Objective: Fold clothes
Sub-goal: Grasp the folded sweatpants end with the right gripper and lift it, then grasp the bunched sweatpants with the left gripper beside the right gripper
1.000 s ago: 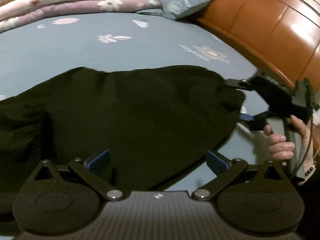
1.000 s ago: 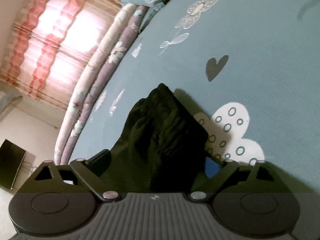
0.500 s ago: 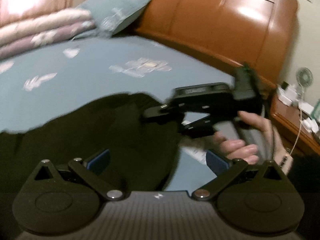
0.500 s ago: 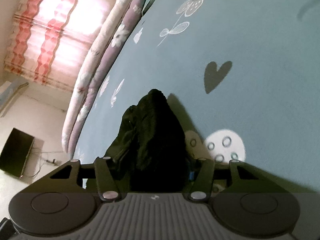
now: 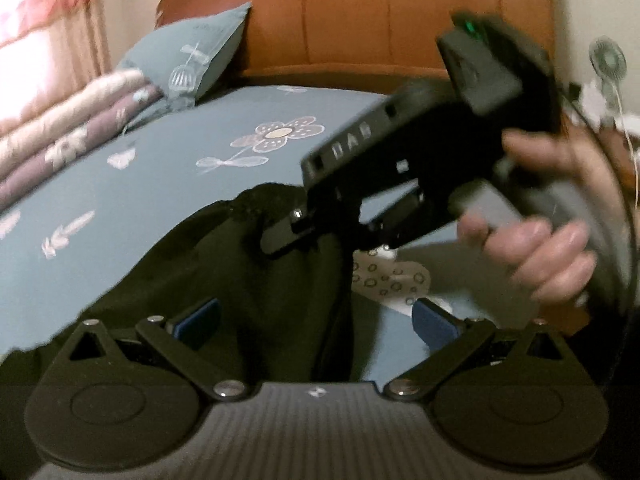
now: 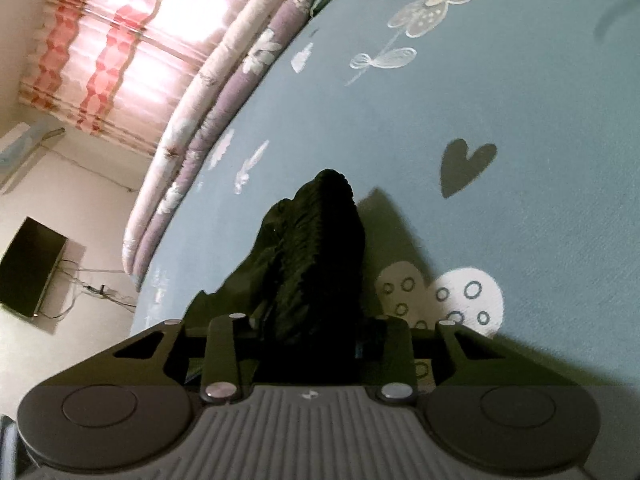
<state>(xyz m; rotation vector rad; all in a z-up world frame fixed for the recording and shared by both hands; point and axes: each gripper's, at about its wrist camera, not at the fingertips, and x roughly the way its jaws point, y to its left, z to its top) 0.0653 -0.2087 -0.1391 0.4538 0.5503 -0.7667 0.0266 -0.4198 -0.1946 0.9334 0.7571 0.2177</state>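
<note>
Black garment [image 5: 248, 280] spread on blue flower-print bed sheet [image 5: 168, 152], one bunched edge lifted off sheet. Right hand-held gripper [image 6: 304, 344]: jaws closing, bunched black fabric between them, pads pressing on it. Same gripper visible from left wrist view, gripped by person's hand [image 5: 536, 248], fingers at garment's raised edge. Left hand-held gripper [image 5: 316, 320]: jaws spread wide, released, blue pads clear of cloth, garment lying beneath. Pillow [image 5: 188, 56] against wooden headboard [image 5: 360, 20]; folded quilts [image 5: 68, 120] along far edge of bed.
</note>
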